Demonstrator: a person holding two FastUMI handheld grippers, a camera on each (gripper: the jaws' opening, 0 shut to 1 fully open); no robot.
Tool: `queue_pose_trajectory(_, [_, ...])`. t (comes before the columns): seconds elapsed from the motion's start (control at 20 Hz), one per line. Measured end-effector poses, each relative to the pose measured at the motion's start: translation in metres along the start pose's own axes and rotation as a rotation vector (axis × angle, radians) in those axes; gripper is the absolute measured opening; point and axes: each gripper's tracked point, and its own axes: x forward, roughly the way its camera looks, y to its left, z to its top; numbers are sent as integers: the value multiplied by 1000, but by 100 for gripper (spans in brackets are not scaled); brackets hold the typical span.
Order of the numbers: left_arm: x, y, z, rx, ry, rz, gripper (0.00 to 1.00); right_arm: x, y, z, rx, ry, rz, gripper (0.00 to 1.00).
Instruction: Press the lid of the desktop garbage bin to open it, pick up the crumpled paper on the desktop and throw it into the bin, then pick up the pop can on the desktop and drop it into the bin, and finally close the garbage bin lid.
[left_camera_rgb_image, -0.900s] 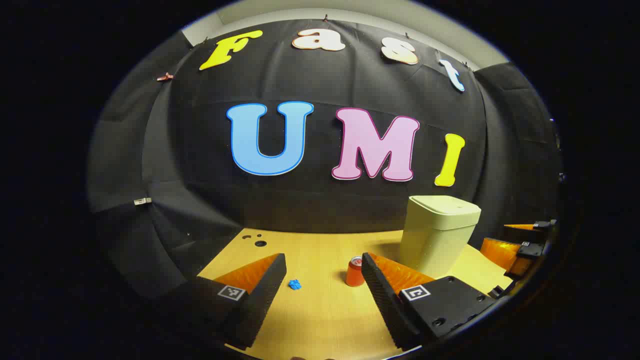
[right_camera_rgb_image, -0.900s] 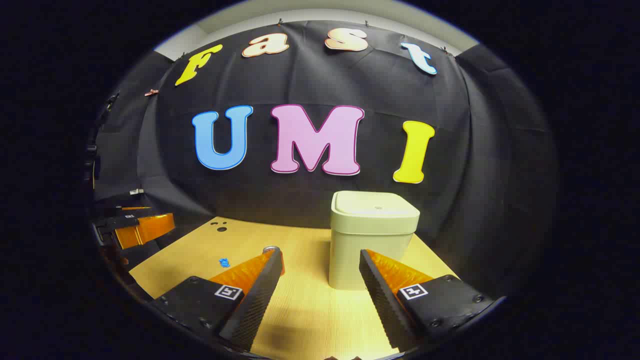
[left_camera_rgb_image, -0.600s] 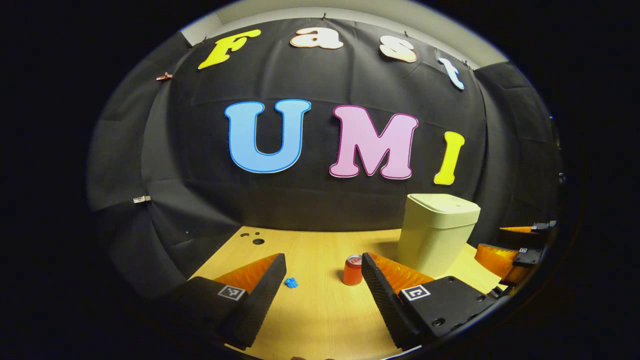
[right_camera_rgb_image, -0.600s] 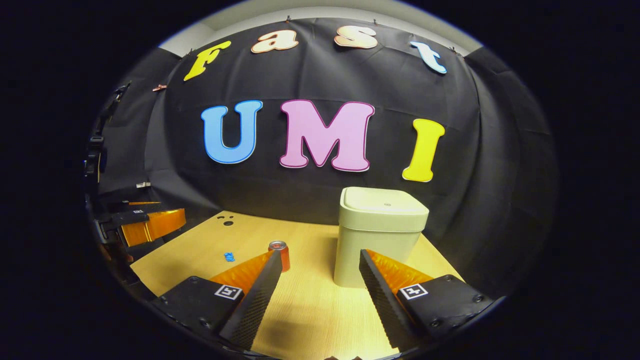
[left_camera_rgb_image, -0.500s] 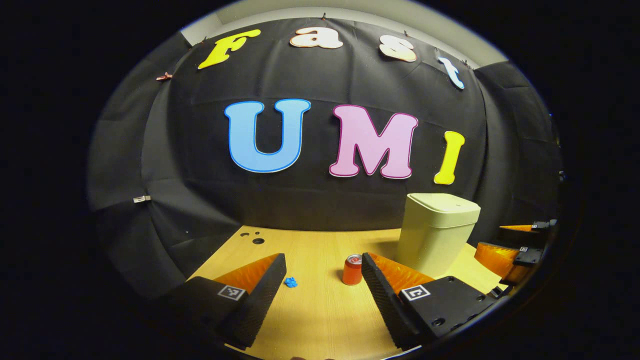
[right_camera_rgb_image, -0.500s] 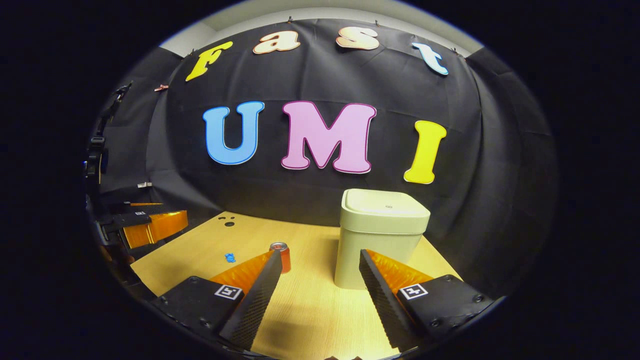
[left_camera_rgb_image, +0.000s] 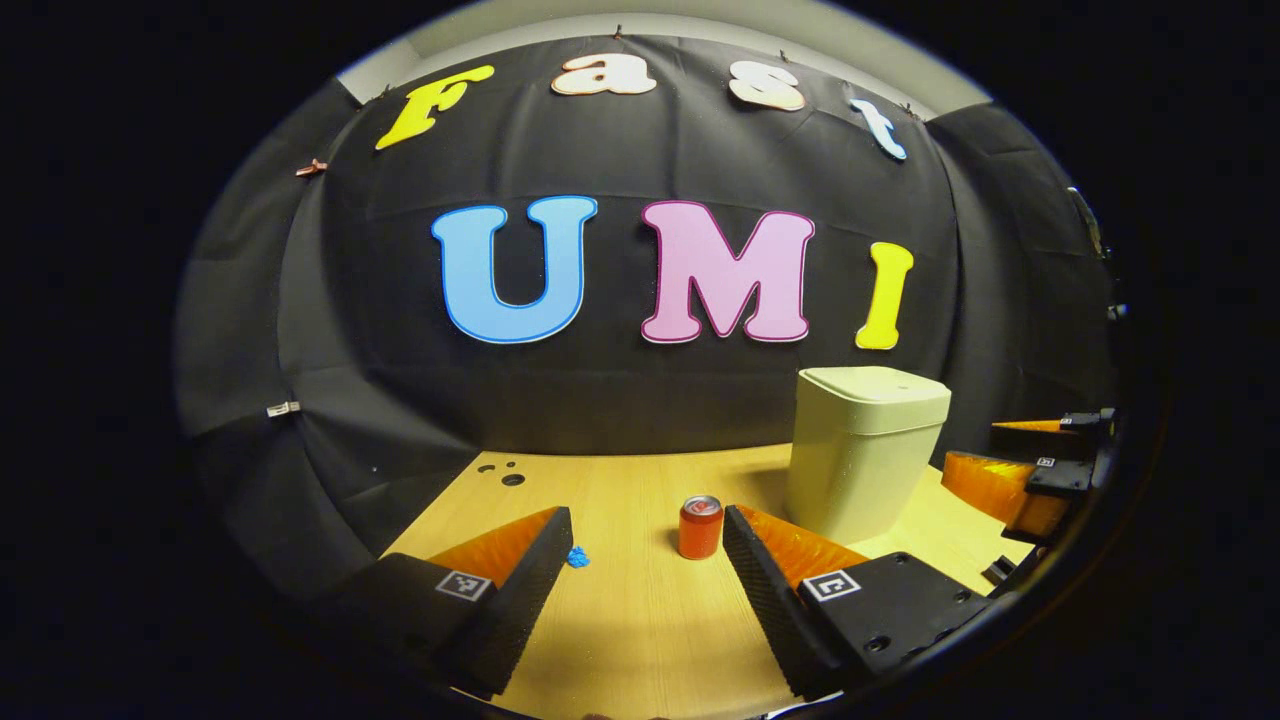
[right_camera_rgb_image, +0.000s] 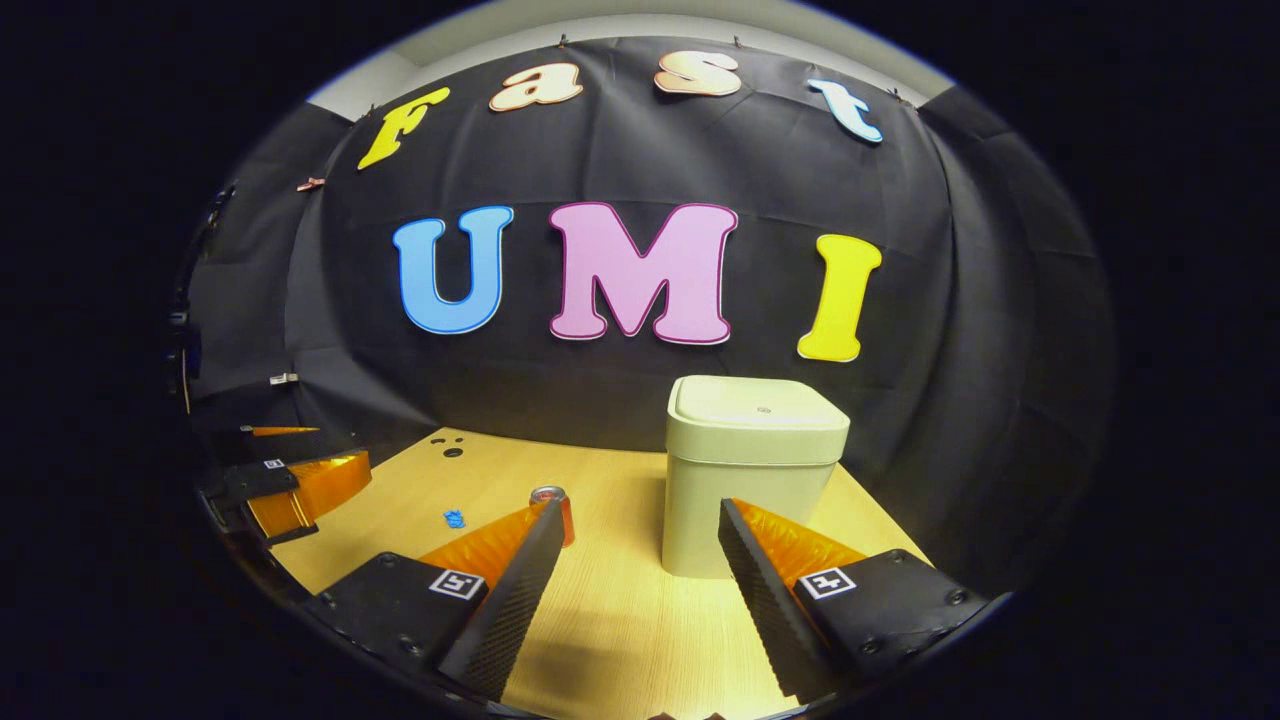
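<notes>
Left gripper view first: left claw (left_camera_rgb_image: 648, 520) hangs above the wooden bench (left_camera_rgb_image: 640, 620) with its jaws spread wide and nothing between them. Ahead, a red pop can (left_camera_rgb_image: 700, 526) stands upright on the bench, just beside the tip of the finger on the view's right. A small blue crumpled paper (left_camera_rgb_image: 577, 557) lies on the bench close to the tip of the other finger. The pale garbage bin (left_camera_rgb_image: 865, 450) stands farther back and to the right of the can, its lid (left_camera_rgb_image: 875, 385) down flat. At the far right edge the right claw (left_camera_rgb_image: 1030, 470) shows, apart from the bin.

Right gripper view: right claw (right_camera_rgb_image: 640, 515) is also spread wide and empty above the bench (right_camera_rgb_image: 610, 630). The garbage bin (right_camera_rgb_image: 750, 475) stands straight ahead, lid (right_camera_rgb_image: 758, 403) closed. The pop can (right_camera_rgb_image: 553, 505) peeks out behind the tip of the view's left finger, and the crumpled paper (right_camera_rgb_image: 454, 518) lies farther left. The left claw (right_camera_rgb_image: 290, 470) shows at the left edge.
</notes>
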Motion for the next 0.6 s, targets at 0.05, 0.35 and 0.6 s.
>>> queue_pose_trajectory(0.05, [0, -1, -2, -5, 5, 1, 97, 0, -1, 0, -3, 0, 0, 98])
queue_pose_trajectory(0.35, [1, -7, -11, -13, 24, 15, 97, -1, -13, -2, 7, 6, -3, 98])
queue_pose_trajectory(0.6, [1, -17, -17, -12, 33, 8, 97, -1, -26, -3, 19, 7, -23, 98])
